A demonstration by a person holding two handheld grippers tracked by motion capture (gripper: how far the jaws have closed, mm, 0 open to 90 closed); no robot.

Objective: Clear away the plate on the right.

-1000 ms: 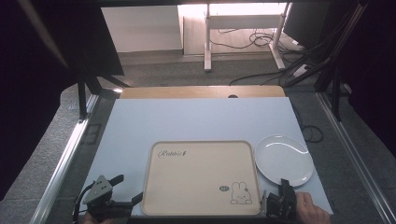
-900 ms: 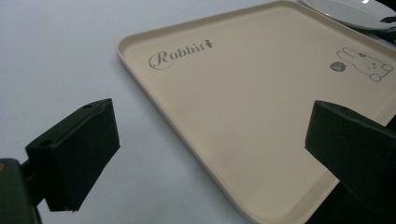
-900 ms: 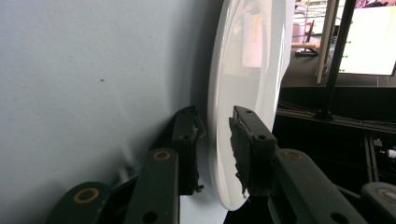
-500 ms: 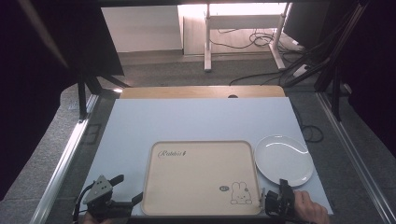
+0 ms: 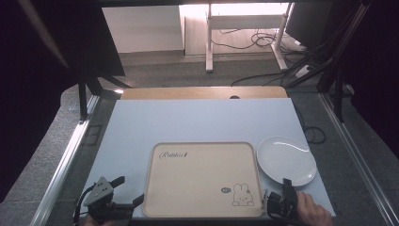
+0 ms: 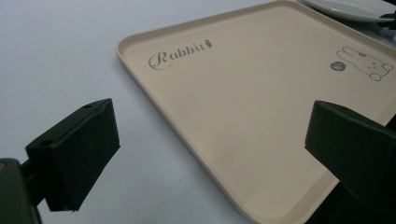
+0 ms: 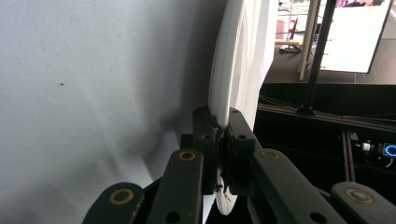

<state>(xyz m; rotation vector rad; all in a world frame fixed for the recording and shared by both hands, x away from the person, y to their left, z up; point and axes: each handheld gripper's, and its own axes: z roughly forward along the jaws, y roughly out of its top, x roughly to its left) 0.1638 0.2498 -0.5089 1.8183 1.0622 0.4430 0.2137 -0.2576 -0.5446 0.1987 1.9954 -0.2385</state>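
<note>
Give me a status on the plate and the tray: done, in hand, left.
Done: the right gripper has shut on the near rim of the white plate, as the right gripper view shows. In hand: the plate, beside the beige tray on the table. Left, probably: moving it onto the bare tray. The left gripper is open at the tray's near left corner.

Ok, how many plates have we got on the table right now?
1. The white plate sits right of the beige tray, its near rim clamped by the right gripper. The tray holds nothing.
</note>
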